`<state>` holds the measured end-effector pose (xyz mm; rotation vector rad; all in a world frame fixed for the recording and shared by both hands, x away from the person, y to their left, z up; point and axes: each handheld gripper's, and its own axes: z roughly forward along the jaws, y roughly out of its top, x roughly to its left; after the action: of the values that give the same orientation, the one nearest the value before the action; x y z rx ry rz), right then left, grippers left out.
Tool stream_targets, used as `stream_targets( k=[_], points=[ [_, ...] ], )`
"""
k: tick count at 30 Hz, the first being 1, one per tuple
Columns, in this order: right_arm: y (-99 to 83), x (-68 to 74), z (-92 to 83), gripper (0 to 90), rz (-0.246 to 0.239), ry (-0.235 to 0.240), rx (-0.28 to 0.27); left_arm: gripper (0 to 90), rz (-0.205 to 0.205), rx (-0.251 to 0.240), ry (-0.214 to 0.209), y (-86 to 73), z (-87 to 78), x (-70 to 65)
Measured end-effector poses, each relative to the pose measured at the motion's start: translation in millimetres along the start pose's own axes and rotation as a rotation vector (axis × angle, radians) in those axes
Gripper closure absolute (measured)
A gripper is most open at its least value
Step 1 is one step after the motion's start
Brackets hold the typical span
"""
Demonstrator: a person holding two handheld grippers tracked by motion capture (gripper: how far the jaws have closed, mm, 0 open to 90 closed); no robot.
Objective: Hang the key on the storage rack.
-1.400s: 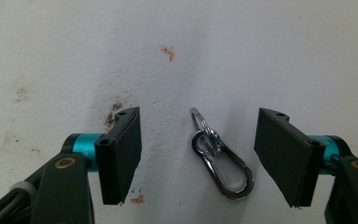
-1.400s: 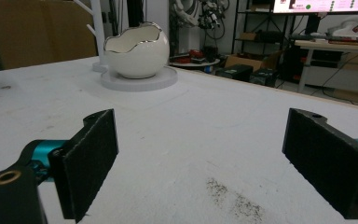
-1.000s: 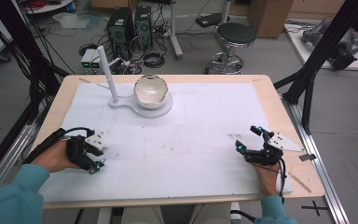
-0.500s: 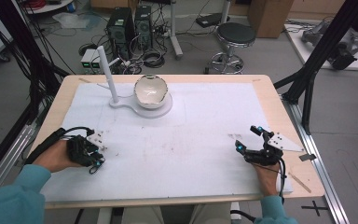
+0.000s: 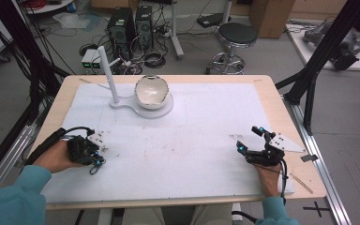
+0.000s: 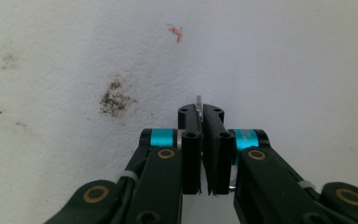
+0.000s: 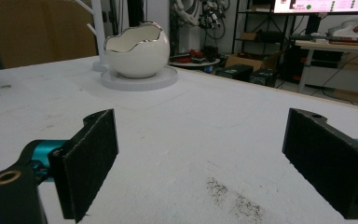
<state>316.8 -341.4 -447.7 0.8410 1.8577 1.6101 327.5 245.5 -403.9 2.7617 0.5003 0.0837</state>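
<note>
Two grippers are held low over the white-covered table (image 5: 206, 117). One thin metal piece (image 6: 198, 103) is pinched by the left gripper (image 5: 95, 157), whose fingers have just been closing. The right gripper (image 5: 249, 139) is spread wide, empty. One eggshell-shaped bowl (image 5: 152, 91) is seen on one white stand (image 5: 122, 101) at the far side.
</note>
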Motion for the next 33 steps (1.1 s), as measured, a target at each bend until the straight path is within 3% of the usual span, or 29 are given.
stream_targets(
  k=[9,12,15,19,23,24,25,33],
  points=[
    [0.0,-0.1,-0.1,9.8,0.000,0.000,0.001,88.2,-0.042,0.001,-0.022,0.9,-0.4,-0.3],
    [0.0,0.0,0.0,9.8,0.000,0.000,0.000,88.4,-0.052,-0.005,-0.008,1.0,-1.4,0.4],
    [0.0,0.0,0.0,9.8,0.000,0.000,0.000,88.4,-0.073,-0.053,-0.003,-0.7,-3.6,2.1],
    [0.0,0.0,0.1,9.8,0.001,-0.001,0.000,88.5,-0.102,-0.080,-0.010,-4.0,-8.5,5.8],
    [0.0,-0.3,0.0,9.8,0.000,-0.002,-0.002,88.5,-0.134,-0.113,0.028,-7.1,-14.4,9.0],
    [0.0,0.0,0.0,9.8,0.000,0.000,0.000,88.6,-0.152,-0.139,0.045,-7.7,-16.3,10.0],
    [0.0,0.0,0.0,9.8,0.000,0.000,0.000,88.6,-0.156,-0.158,0.023,-9.0,-19.1,12.6],
    [0.0,-0.3,0.0,9.8,0.000,-0.001,-0.002,88.7,-0.240,-0.298,0.055,-9.6,-37.4,19.7]
  ],
)
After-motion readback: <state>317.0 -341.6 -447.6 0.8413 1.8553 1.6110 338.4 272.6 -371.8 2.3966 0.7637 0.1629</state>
